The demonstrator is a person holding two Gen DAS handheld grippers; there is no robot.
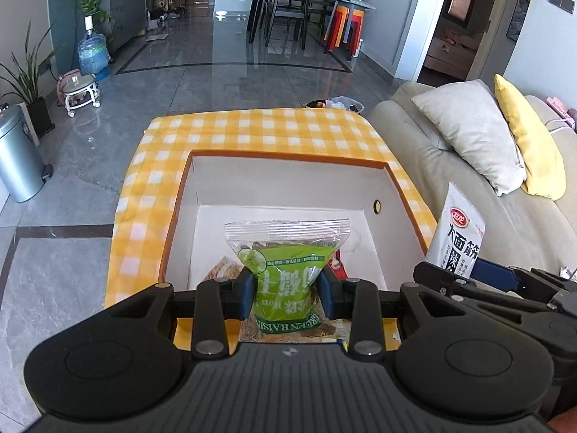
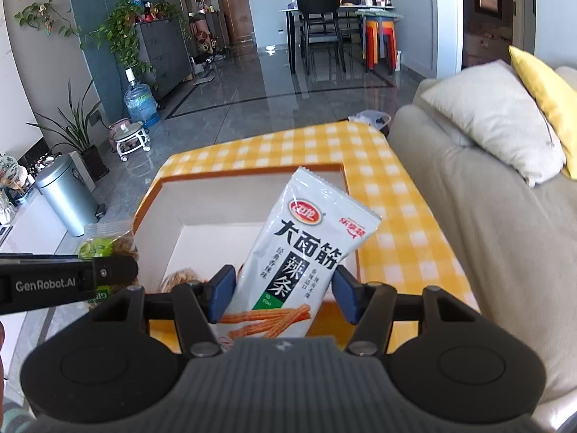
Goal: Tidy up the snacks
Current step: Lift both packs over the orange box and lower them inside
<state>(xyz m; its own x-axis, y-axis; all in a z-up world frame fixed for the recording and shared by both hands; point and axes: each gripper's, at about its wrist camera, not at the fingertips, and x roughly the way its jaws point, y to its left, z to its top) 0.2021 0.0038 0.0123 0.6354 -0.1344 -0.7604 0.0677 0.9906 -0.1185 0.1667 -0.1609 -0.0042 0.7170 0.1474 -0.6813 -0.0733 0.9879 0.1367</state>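
My left gripper (image 1: 286,288) is shut on a green raisin bag (image 1: 288,270) with a clear top, held upright above the near part of the white box with an orange rim (image 1: 288,157). In the right wrist view my right gripper (image 2: 283,294) is shut on a white spicy-strip packet (image 2: 306,249), tilted to the right over the same box (image 2: 249,173). That packet (image 1: 459,234) also shows at the right of the left wrist view, beside the right gripper's arm. The raisin bag (image 2: 104,247) and the left gripper's finger (image 2: 111,270) show at the left edge. Other snack packets (image 2: 182,278) lie in the box.
The box stands on a yellow checked tablecloth (image 1: 252,133). A beige sofa (image 2: 487,216) with a grey cushion (image 1: 468,130) and a yellow cushion (image 1: 530,144) lies close on the right. A metal bin (image 1: 18,155) and a water bottle (image 1: 93,52) stand on the floor to the left.
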